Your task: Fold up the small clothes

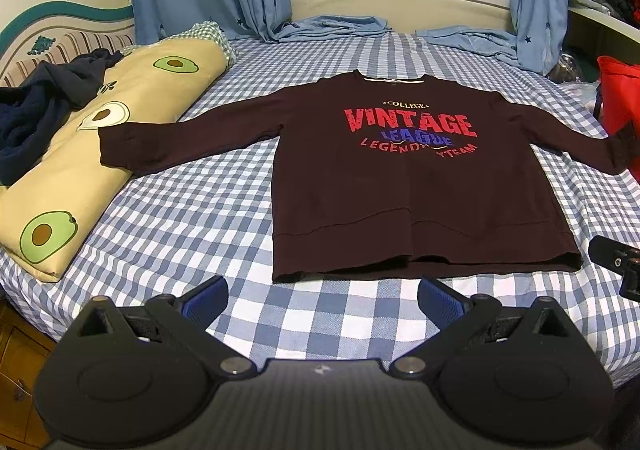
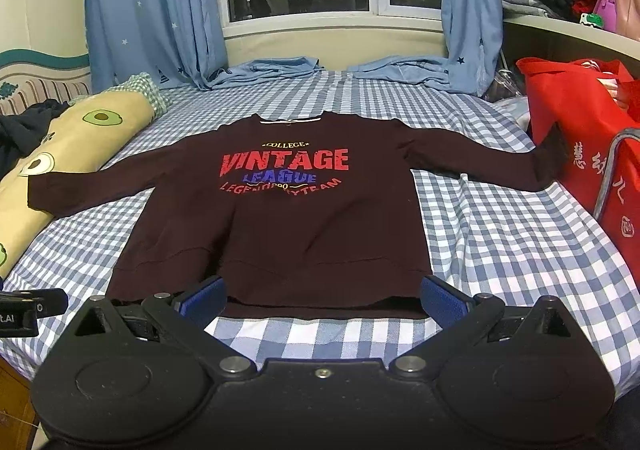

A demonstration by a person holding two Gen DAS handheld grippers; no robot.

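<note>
At nine o'clock a long cream bolster pillow printed with green avocados (image 1: pixel 80 154) is lying along the edge of the blue-and-white checked bedsheet (image 1: pixel 192 218), with a crumpled navy garment (image 1: pixel 36 102) sitting on its far end. At the centre the dark maroon long-sleeved sweatshirt with red and blue "VINTAGE LEAGUE" lettering (image 1: pixel 384 178) is lying flat and face up on the sheet, collar toward twelve o'clock and both sleeves stretching outward; its left cuff is resting on the pillow. The left gripper (image 1: pixel 322 300) is hovering at six o'clock just short of the hem, its blue-padded fingers (image 1: pixel 206 300) spreading wide and holding nothing. The right gripper (image 2: pixel 323 300) is hanging over the hem with its fingers likewise wide apart and empty. At three o'clock the other cuff is lying against a red fabric tote bag (image 2: pixel 576 122).
</note>
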